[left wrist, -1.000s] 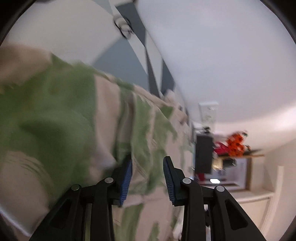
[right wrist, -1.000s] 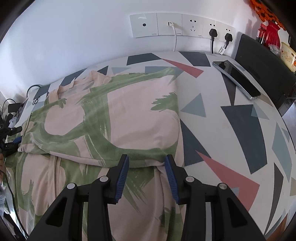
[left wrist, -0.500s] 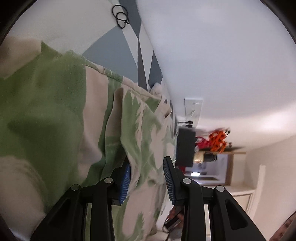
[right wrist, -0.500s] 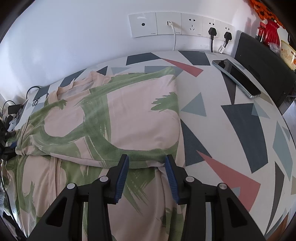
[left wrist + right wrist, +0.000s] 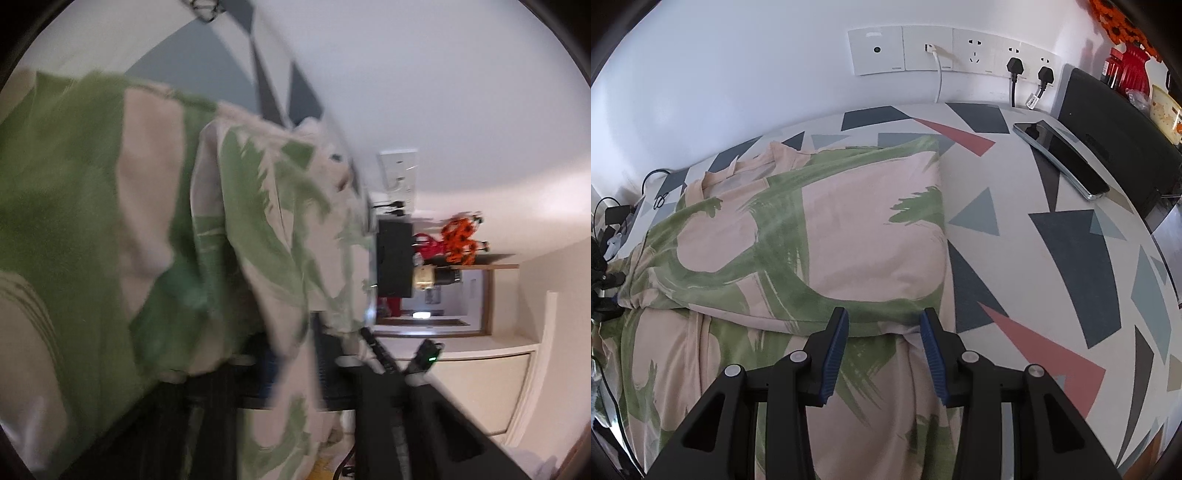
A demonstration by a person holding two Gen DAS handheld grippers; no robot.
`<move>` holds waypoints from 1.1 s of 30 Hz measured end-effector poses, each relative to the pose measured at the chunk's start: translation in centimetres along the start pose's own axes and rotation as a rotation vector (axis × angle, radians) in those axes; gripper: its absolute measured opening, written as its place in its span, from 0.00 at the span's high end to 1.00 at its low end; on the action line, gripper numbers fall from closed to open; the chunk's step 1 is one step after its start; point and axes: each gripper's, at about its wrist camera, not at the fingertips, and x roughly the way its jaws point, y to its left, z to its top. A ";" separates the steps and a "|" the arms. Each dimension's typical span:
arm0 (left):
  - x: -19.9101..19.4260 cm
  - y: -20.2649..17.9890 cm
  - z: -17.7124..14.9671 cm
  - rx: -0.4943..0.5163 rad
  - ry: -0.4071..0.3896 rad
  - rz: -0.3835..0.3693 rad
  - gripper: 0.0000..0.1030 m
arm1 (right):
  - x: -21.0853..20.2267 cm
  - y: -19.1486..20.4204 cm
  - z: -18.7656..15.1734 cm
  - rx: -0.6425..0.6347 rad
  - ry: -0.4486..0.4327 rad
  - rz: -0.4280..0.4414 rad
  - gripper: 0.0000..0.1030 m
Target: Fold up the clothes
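A pink garment with green brush strokes (image 5: 849, 240) lies folded over on the patterned table cover (image 5: 1015, 258). In the right wrist view my right gripper (image 5: 884, 325) stands open just above the near edge of the folded-over layer, and nothing is pinched between its blue pads. The left wrist view is blurred and turned sideways. There the same garment (image 5: 258, 221) fills the left half, and my left gripper (image 5: 293, 362) is closing its jaws on a fold of the cloth that runs between them.
A phone (image 5: 1060, 158) lies at the back right of the table beside a black box (image 5: 1115, 140). Wall sockets (image 5: 942, 51) with plugs and a white cable sit behind the table. Tangled cables (image 5: 609, 221) lie at the left edge.
The left gripper's jaws have drawn together around a fold of the garment and lifted a little, and its view is now blurred. The right gripper and the garment under it have not moved.
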 end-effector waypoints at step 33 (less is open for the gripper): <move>-3.6 2.1 -1.0 -0.079 -0.113 0.206 0.97 | 1.1 -1.7 -0.9 -0.061 0.031 -0.100 0.88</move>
